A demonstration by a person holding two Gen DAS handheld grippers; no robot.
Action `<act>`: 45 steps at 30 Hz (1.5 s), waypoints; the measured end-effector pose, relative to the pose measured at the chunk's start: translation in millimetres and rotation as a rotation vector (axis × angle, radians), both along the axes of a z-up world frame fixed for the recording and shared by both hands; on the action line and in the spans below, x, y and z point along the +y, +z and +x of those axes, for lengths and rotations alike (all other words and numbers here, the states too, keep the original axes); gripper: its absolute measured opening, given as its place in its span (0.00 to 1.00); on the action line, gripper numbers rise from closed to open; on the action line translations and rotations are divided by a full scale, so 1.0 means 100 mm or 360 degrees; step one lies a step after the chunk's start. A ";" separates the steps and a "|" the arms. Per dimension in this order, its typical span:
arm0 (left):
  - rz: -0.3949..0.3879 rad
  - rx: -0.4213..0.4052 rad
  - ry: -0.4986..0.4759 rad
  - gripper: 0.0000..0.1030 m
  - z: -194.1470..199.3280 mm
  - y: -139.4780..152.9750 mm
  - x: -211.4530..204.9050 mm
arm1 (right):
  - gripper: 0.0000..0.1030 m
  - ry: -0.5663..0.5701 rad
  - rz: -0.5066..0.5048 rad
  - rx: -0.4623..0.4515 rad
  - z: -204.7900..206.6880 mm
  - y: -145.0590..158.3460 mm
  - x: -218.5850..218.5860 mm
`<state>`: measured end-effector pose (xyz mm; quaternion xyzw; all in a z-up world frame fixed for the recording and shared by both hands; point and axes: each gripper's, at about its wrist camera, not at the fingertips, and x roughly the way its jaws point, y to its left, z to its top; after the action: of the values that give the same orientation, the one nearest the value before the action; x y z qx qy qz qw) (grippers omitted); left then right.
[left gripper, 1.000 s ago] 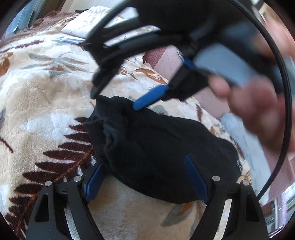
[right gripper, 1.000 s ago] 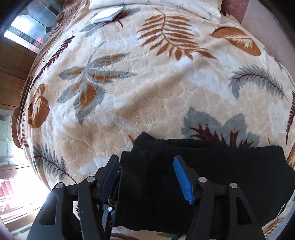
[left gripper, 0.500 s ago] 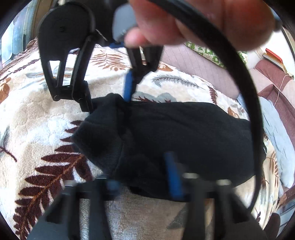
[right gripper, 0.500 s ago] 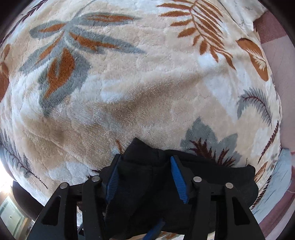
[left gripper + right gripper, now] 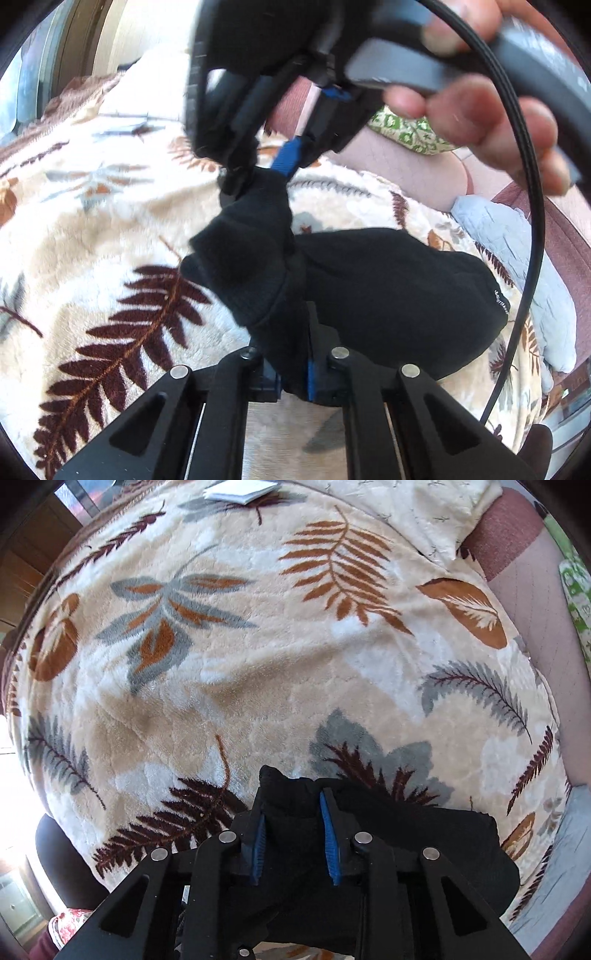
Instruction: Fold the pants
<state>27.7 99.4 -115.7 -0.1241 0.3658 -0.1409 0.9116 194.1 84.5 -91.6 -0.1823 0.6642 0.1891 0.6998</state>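
Left claw [image 5: 291,373], seen from the left wrist: pinching tight on the near edge of the black pants [image 5: 388,291], blue pads squeezing the cloth. Lifting one bunched corner up off the leafy blanket [image 5: 110,221]. Right claw [image 5: 266,170] reaching in from above, biting the top of that same bunched corner. Bare fingers [image 5: 480,110] wrapping around its gray handle, black cable [image 5: 532,221] hanging down beside it.

Right claw [image 5: 293,830], seen from the right wrist: gripping a fold of the black pants [image 5: 424,842] between blue pads [image 5: 328,834]. Lying over the near edge of the leafy blanket [image 5: 258,664], with a white folded paper [image 5: 240,489] resting far back.
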 end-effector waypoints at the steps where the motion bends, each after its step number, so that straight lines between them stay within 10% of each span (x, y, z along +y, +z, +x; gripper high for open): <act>1: 0.0017 -0.0010 -0.0004 0.08 0.00 0.04 -0.05 | 0.28 -0.0017 0.0040 -0.0014 -0.01 0.06 -0.10; 17: 0.0124 0.0084 -0.0337 0.10 0.17 0.15 -1.33 | 0.30 -0.0401 0.0408 -0.0102 -0.15 0.06 -1.90; 26: 0.0103 0.0026 -0.0602 0.58 -0.49 0.39 -1.53 | 0.51 -0.0829 0.0582 -0.0329 -0.25 -0.19 -2.82; 35: 0.0091 0.0129 -0.0253 0.63 -0.77 0.40 -0.69 | 0.52 -0.0913 0.0750 -0.0719 -0.92 0.40 -3.13; 45: 0.0075 0.0199 -0.0104 0.63 -0.82 0.36 -0.39 | 0.52 -0.0980 0.1112 -0.0443 -1.21 -0.30 -2.67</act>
<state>-53.9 60.6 -79.8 -0.0991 0.4291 -0.1541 0.8845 73.0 -182.5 -121.8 0.2450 0.4843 0.1589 0.8247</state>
